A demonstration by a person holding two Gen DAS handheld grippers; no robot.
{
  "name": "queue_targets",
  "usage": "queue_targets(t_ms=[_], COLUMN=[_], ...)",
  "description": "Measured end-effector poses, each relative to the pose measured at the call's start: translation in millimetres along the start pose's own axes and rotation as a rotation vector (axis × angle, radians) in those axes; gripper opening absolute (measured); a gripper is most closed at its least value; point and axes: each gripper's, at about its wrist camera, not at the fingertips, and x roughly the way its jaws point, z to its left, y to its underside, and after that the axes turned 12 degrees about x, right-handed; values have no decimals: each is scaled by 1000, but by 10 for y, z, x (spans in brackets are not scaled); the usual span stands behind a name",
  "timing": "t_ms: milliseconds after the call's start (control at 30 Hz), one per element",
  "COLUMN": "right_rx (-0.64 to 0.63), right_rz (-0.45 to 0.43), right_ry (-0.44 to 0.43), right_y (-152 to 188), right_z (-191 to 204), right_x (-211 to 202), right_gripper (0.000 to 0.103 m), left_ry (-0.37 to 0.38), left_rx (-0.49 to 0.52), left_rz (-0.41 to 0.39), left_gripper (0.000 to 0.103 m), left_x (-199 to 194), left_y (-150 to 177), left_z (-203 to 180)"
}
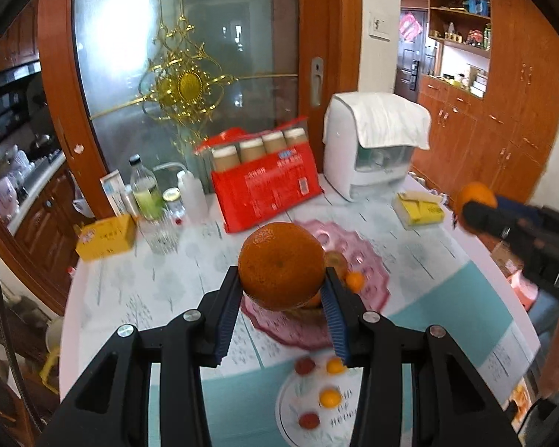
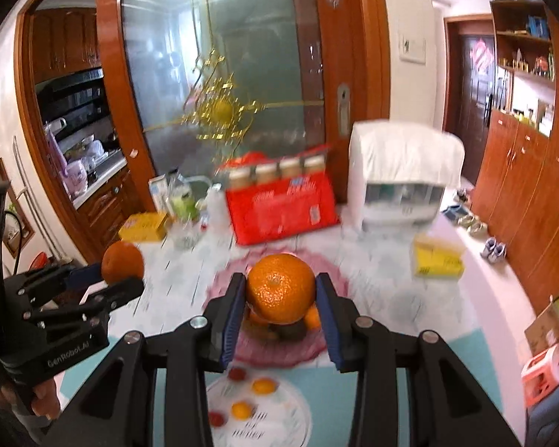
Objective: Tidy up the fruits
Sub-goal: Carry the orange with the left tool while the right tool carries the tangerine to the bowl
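My left gripper (image 1: 283,283) is shut on a large orange (image 1: 281,266), held in the air over the pink scalloped plate (image 1: 369,260). My right gripper (image 2: 281,298) is shut on a second large orange (image 2: 281,292), also above the pink plate (image 2: 298,354). Each view shows the other gripper: the right gripper (image 1: 480,206) with its orange (image 1: 475,193) at the right, the left gripper (image 2: 119,277) with its orange (image 2: 122,262) at the left. A kiwi (image 1: 335,260) and a small orange fruit (image 1: 355,280) lie on the pink plate. Nearer me, a white plate (image 1: 298,398) carries small orange and red fruits.
At the back of the table stand a red package of jars (image 1: 268,186), a white appliance under a cloth (image 1: 372,145), bottles and a glass (image 1: 149,193), and two yellow boxes (image 1: 106,236) (image 1: 421,210). A glass sliding door is behind them.
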Motion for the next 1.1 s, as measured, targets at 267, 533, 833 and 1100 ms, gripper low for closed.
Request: queue_targets(t_ms=[267, 533, 833, 1100], right_rx=[-16, -31, -57, -90], right_rz=[11, 133, 302, 392], right_ry=[19, 19, -30, -87], right_y=[-418, -369, 19, 256], right_z=[-185, -455, -558, -445], right_x=[531, 1374, 2217, 2589], right_gripper=[38, 38, 38, 39], left_ry=[-61, -80, -83, -81], left_rx=[-21, -94, -127, -150], left_rz=[74, 244, 399, 451], left_gripper=[41, 41, 41, 41], left_x=[616, 1537, 2270, 2518], left_y=[-253, -92, 238, 416], left_z=[-28, -55, -159, -176])
